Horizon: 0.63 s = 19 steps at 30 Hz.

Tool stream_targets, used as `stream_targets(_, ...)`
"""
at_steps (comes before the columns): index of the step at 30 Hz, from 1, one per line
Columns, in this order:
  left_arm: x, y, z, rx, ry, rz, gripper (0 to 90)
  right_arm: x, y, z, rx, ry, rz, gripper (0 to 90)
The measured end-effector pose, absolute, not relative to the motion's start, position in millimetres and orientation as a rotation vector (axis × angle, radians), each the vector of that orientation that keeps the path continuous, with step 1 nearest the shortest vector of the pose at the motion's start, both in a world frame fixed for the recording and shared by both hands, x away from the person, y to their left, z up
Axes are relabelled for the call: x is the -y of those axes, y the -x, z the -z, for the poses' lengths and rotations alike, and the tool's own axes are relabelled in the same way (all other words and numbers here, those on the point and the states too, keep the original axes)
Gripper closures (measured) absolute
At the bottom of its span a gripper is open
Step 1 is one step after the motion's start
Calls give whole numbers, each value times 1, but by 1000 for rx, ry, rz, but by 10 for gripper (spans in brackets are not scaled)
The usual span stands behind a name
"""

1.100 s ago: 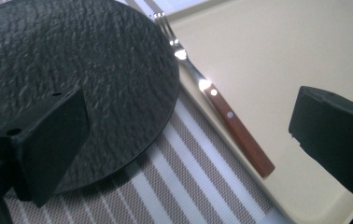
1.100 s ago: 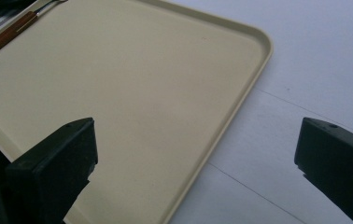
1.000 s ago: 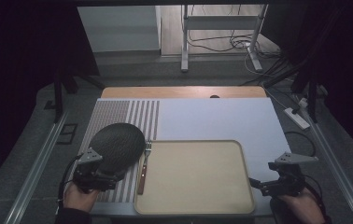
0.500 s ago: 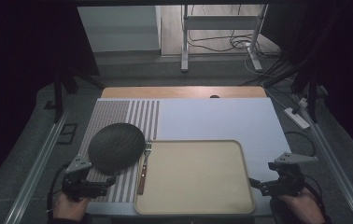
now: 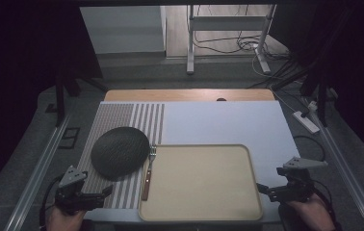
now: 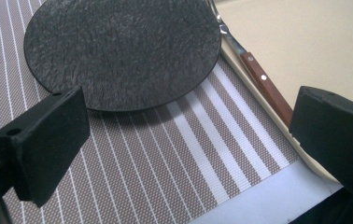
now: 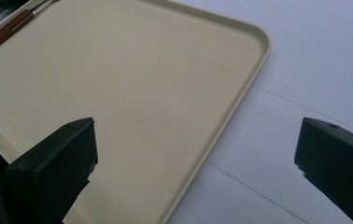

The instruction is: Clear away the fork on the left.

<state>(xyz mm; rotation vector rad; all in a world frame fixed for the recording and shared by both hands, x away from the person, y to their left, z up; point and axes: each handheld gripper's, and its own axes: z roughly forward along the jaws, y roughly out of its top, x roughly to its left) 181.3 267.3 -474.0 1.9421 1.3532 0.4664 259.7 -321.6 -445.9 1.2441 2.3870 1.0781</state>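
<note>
A dark round textured plate (image 5: 120,151) (image 6: 123,49) lies on a brown-and-white striped placemat (image 5: 122,122) (image 6: 165,158). A fork with a wooden handle (image 5: 147,174) (image 6: 261,81) lies between the plate and a beige tray (image 5: 199,180) (image 7: 132,88). My left gripper (image 5: 104,192) (image 6: 188,149) is open near the table's front left corner, just short of the plate. At the front right, my right gripper (image 5: 263,188) (image 7: 198,168) is open beside the tray's right rim, nothing between its jaws.
The tray lies on a white table surface (image 5: 228,122) with a wooden strip (image 5: 189,95) at the far edge. Metal rails (image 5: 35,178) run along both sides. Cables and a power strip (image 5: 305,121) lie on the floor to the right.
My left gripper has drawn back toward the front left corner, away from the plate. The right gripper has stayed put.
</note>
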Motion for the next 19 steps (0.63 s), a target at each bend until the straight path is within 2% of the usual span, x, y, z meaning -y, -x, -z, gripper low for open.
stream_targets(19, -269, -177, 475, -1407, -1979, -457, 0, 321, -260, 446, -2390, -1246, -1067, 0)
